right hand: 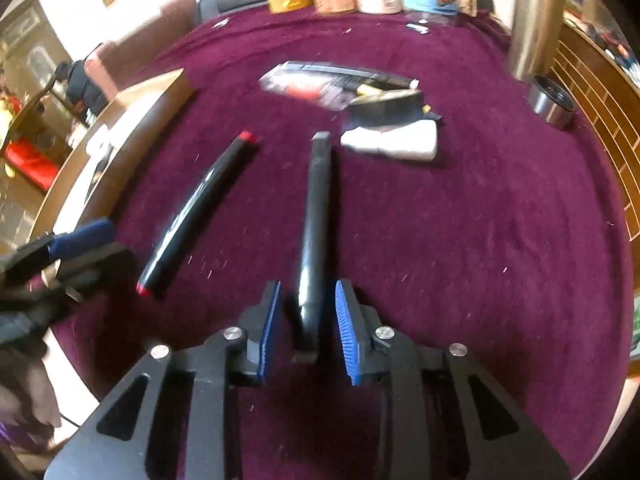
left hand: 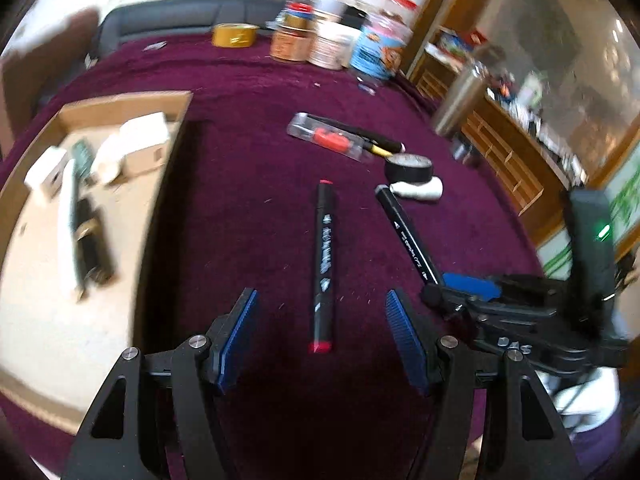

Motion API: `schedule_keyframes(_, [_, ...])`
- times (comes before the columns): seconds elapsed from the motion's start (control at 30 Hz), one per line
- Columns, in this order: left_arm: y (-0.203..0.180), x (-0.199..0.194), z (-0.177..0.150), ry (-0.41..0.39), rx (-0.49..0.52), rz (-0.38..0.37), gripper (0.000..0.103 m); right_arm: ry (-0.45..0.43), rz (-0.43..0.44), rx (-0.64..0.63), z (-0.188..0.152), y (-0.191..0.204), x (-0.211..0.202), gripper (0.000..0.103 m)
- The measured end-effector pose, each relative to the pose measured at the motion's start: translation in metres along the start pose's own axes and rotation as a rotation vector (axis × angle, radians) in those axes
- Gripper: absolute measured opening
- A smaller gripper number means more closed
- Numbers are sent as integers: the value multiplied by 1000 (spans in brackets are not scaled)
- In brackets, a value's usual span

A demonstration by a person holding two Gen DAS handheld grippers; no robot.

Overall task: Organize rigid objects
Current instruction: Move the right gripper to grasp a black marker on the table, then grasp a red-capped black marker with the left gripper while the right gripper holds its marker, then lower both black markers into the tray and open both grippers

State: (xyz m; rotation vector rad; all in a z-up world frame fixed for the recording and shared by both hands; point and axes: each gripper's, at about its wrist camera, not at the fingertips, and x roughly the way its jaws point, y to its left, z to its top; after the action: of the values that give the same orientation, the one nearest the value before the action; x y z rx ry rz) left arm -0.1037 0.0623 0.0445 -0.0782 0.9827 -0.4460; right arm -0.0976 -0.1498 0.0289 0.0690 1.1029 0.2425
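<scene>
A black marker with red ends [left hand: 323, 266] lies on the purple cloth between the fingers of my left gripper [left hand: 322, 304], which is open around it without touching. It also shows in the right wrist view [right hand: 198, 212]. My right gripper [right hand: 307, 292] has a second black marker [right hand: 314, 220] between its blue pads; the jaws stand narrow, with small gaps showing beside the marker. That marker [left hand: 408, 234] and the right gripper [left hand: 472, 286] show in the left wrist view. A cardboard box [left hand: 24, 200] with small items stands at the left.
Black tape roll [left hand: 409, 168], a white object [left hand: 420, 190] and a packaged red tool [left hand: 332, 138] lie farther back. Jars and tins [left hand: 332, 40] line the far edge. A steel tumbler [right hand: 534, 20] and its lid [right hand: 552, 100] stand at the right.
</scene>
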Motion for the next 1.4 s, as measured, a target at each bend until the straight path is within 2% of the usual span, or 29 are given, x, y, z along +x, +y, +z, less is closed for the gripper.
schedule_keyframes(0.07, [-11,17,7,8,56,47,59,-16,7,35,7,-6,2,25])
schedule_keyframes(0.23, [-12,60,30,70,97,149,59,-55,12,48,9,-6,-3,25])
schedule_keyframes(0.3, [-19,69,31,61,156,203,60,-58,14,46,9,-5,-4,25])
schedule_keyframes(0.37, [-27,72,29,50,199,216,57,-57,10,45,11,-4,-3,25])
schedule_keyframes(0.4, [-28,71,28,51,203,199,46,-57,9,43,12,-3,-1,25])
schedule_keyframes(0.43, [-27,69,27,51,203,178,40,-55,10,44,13,-3,1,25])
schedule_keyframes(0.47, [-27,67,26,44,207,168,20,-52,13,45,13,-4,2,25])
schedule_keyframes(0.5, [-25,65,25,43,204,155,12,-49,22,45,14,-4,3,25])
schedule_keyframes(0.6, [-14,57,22,48,142,86,11,-45,43,48,18,-1,11,25])
schedule_keyframes(0.7, [-5,43,18,34,82,13,11,-49,25,41,23,3,18,25])
schedule_keyframes(0.87, [4,4,10,-41,21,-75,12,-63,-24,-32,30,20,27,26])
schedule_keyframes(0.93, [10,-12,6,-71,-1,-98,12,-77,-51,-43,29,22,28,21])
schedule_keyframes(0.97, [15,-20,5,-88,-14,-105,12,-84,-84,-52,28,23,28,13])
schedule_keyframes(1.0, [21,-29,4,-105,-25,-106,12,-89,-90,-56,27,22,28,12])
schedule_keyframes(1.1, [44,-49,1,-142,-68,-92,12,-90,-37,-10,24,12,23,12])
schedule_keyframes(1.27, [98,-81,-8,-195,-163,-15,12,-102,153,80,22,2,7,12])
schedule_keyframes(1.4, [147,-93,-15,-206,-267,58,12,-118,327,100,30,16,-8,12])
